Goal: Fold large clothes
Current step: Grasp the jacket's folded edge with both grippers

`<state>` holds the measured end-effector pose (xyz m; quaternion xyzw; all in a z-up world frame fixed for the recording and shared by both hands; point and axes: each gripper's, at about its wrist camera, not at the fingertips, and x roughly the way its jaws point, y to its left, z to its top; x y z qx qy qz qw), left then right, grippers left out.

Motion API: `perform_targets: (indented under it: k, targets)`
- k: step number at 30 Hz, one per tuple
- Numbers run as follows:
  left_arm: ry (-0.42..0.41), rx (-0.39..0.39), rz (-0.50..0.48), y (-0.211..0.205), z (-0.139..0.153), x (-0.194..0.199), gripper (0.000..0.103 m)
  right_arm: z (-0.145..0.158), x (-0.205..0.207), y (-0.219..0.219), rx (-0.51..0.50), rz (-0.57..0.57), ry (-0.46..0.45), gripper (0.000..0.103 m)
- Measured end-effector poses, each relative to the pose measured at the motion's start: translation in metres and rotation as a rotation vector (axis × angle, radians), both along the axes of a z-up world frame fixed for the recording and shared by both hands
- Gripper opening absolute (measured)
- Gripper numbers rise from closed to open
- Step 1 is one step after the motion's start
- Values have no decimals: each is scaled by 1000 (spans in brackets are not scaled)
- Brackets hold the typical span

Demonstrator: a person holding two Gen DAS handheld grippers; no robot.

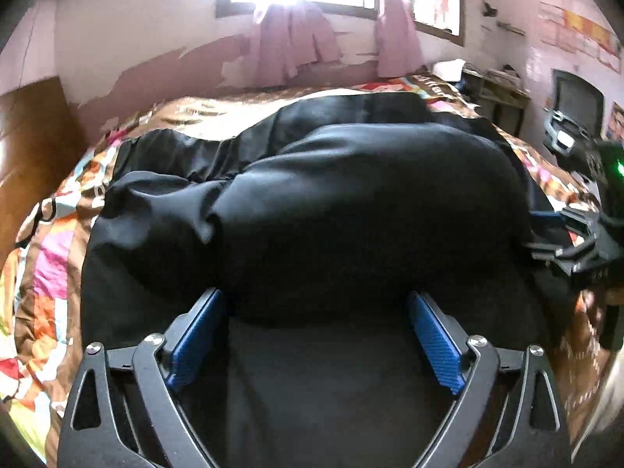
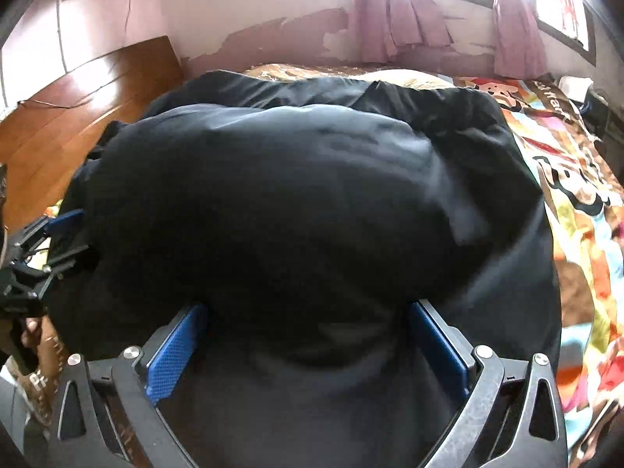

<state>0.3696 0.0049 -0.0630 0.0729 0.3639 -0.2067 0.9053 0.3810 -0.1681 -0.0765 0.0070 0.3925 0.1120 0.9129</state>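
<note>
A large black garment (image 1: 351,202) lies on the bed, its near part doubled over in a puffed fold; it fills the right wrist view (image 2: 296,202) too. My left gripper (image 1: 316,300) is open, blue pads (image 1: 195,339) wide apart, their tips hidden under the fold's near edge. My right gripper (image 2: 308,312) is open in the same way, blue pads (image 2: 175,347) spread with tips under the fold. The right gripper shows at the right edge of the left wrist view (image 1: 577,241), the left gripper at the left edge of the right wrist view (image 2: 43,245).
The bed has a colourful patterned cover (image 1: 46,273), also seen in the right wrist view (image 2: 585,210). A wooden headboard (image 2: 78,109) is on the left, pink curtains (image 1: 296,43) and a window on the far wall, shelves (image 1: 503,97) at the far right.
</note>
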Motion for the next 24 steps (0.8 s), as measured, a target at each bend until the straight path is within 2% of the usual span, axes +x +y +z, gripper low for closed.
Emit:
perform_targets:
  k: [4,12,17,24]
  targets:
    - [32,16,21,-8,3,36,102,4,15,4,-47,-3,-27,103]
    - [144,-9,23,-7,6,85,102,2,59,-8,-23,-21,-42,103]
    - [183,-15,17,0,4,102,102,2,81,-20,-5,-38,-6,103]
    - [230,-25,-11,-4,-2,119,102,-2,112,-30,-49,27,94,103]
